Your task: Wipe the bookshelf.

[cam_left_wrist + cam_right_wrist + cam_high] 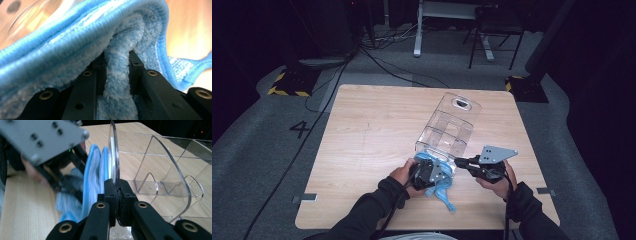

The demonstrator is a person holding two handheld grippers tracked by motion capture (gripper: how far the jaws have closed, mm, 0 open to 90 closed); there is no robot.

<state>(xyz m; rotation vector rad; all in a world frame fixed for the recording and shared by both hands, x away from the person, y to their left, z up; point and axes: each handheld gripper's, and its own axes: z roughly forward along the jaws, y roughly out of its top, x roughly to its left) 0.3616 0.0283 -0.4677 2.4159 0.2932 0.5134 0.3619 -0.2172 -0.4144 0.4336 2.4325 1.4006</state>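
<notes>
Left gripper [117, 72] is clamped tight on a fold of the blue cloth [82, 42], which is bunched up at the near edge of the table, right against the near end of the clear bin [447, 125]. Right gripper [119, 195] is pinched shut on the bin's near wall, holding it from the right side. Everything sits on a light wood table [372, 125], grey carpet all around, cables trailing off to the far left, and a dark room behind it.

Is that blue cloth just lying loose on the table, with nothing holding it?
No: the left gripper has a fold of the blue cloth pinched between its two black jaws.
</notes>
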